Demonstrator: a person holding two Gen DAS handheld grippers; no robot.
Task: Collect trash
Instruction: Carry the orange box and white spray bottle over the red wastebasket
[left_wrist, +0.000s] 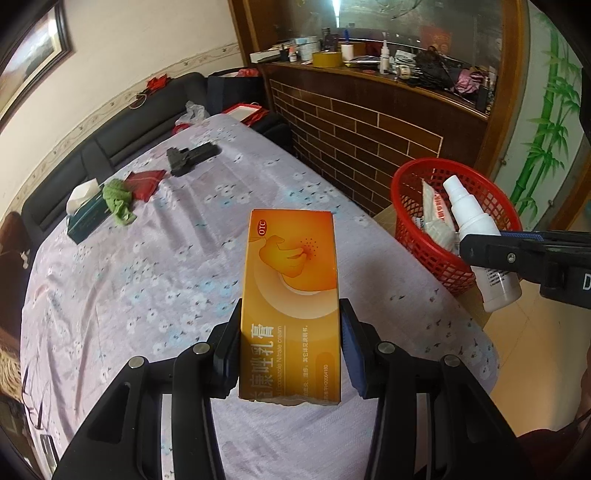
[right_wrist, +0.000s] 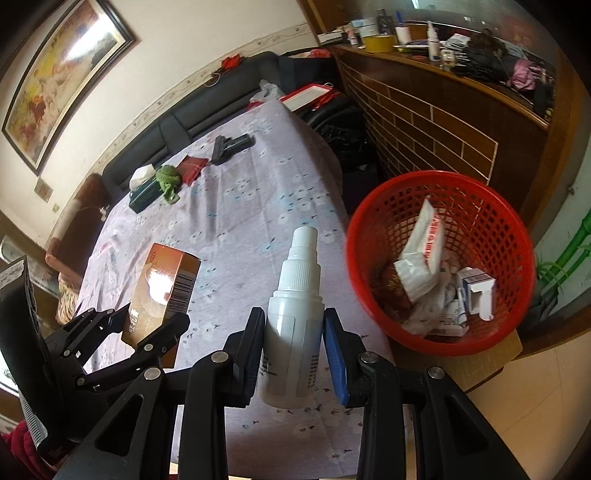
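My left gripper (left_wrist: 290, 328) is shut on an orange cream box (left_wrist: 291, 295), held lengthwise above the flowered tablecloth (left_wrist: 147, 295). In the right wrist view the same box (right_wrist: 162, 291) and left gripper (right_wrist: 151, 325) show at the lower left. My right gripper (right_wrist: 293, 328) is shut on a white spray bottle (right_wrist: 293, 325), nozzle pointing away. From the left wrist view that bottle (left_wrist: 476, 229) hangs in front of the red mesh basket (left_wrist: 417, 173), clamped by the right gripper (left_wrist: 476, 243). The basket (right_wrist: 369, 206) stands past the table's right edge and holds crumpled wrappers and a small white carton (right_wrist: 476, 291).
Farther up the table lie a tissue box (left_wrist: 83, 218), a green cloth (left_wrist: 118, 199), a red packet (left_wrist: 146, 182) and a black tool (left_wrist: 190, 157). A dark sofa (left_wrist: 110, 136) runs behind the table. A brick-fronted counter (left_wrist: 369, 122) with clutter stands at the right.
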